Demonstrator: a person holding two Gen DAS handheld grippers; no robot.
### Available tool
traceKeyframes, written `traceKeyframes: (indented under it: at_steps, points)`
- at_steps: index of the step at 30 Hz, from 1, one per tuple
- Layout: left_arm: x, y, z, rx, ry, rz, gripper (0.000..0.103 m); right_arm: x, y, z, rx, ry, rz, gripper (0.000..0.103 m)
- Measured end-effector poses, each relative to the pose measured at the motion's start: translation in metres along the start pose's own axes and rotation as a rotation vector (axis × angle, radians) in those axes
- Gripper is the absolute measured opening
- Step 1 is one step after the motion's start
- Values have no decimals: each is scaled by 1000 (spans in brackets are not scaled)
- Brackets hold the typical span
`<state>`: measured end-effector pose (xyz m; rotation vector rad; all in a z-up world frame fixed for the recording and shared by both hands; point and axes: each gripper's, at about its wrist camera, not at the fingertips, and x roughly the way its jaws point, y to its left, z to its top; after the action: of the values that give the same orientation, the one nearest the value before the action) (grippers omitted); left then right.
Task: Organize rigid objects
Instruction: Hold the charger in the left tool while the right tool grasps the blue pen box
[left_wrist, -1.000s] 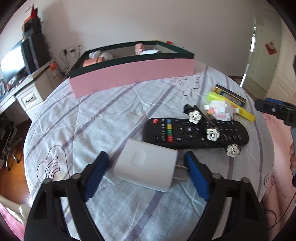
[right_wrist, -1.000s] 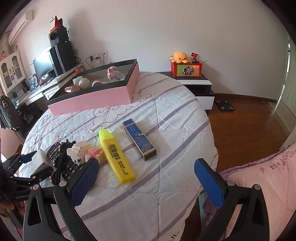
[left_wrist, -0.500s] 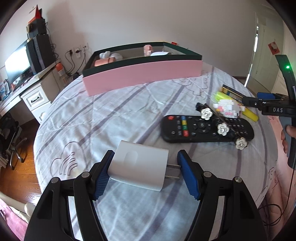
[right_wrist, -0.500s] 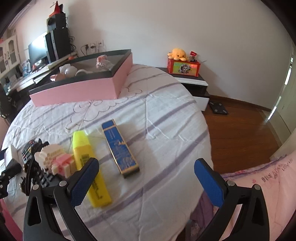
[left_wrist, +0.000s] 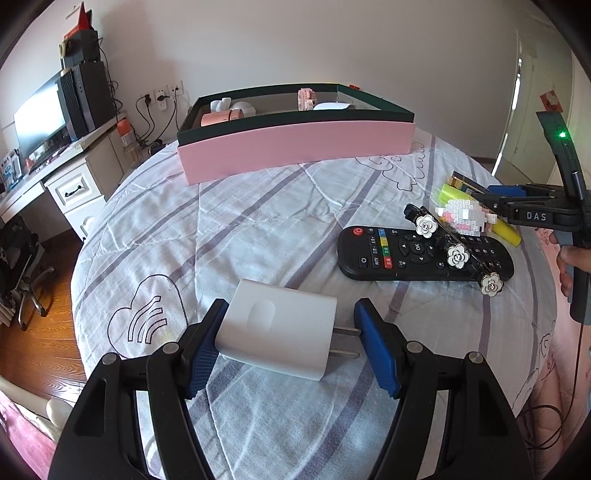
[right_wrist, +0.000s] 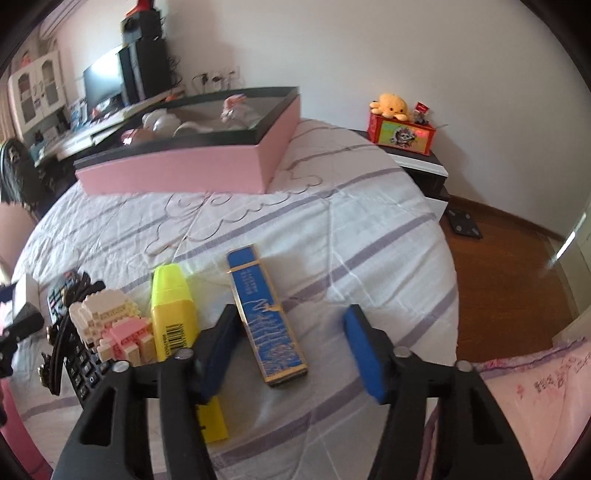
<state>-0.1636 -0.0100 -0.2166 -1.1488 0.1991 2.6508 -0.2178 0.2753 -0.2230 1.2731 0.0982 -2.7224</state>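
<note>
A white plug charger (left_wrist: 277, 332) lies on the striped bedspread, and my left gripper (left_wrist: 290, 314) is shut on it: one pad on its body, the other at the prong tips. My right gripper (right_wrist: 291, 317) straddles the near end of a blue and gold box (right_wrist: 251, 284). Its jaws are closing, with a gap still showing on the box's right side. Left of that box lie a yellow highlighter (right_wrist: 171, 306), a pink and white block figure (right_wrist: 110, 328) and a black remote (left_wrist: 406, 254) with a flowered hair clip (left_wrist: 458, 254) across it.
A pink box with a dark rim (left_wrist: 295, 147) stands at the far side of the bed and holds several small items. A desk with a monitor (left_wrist: 40, 110) is to the left. A nightstand with a red box (right_wrist: 402, 133) stands beyond the bed.
The left jaws narrowed onto the charger. The right gripper swung from the highlighter side over to the blue box, and its jaws came in from wide open.
</note>
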Motion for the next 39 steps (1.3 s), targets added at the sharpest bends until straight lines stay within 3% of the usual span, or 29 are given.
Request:
traceKeyframes:
  at_steps: [2, 4, 5, 30, 39]
  points:
    - [0, 0, 0, 0, 0, 0, 71, 0, 2, 1, -5, -1, 23, 43]
    - [0, -1, 0, 1, 1, 0, 71, -1, 5, 0, -23, -3, 49, 24]
    - [0, 0, 0, 0, -1, 1, 71, -1, 6, 0, -29, -6, 54, 21]
    - [-20, 7, 7, -8, -48, 6, 70, -30, 19, 6, -20, -69, 99, 21]
    - [-31, 14, 42, 27, -115, 37, 70, -43, 25, 29, -53, -111, 122, 21]
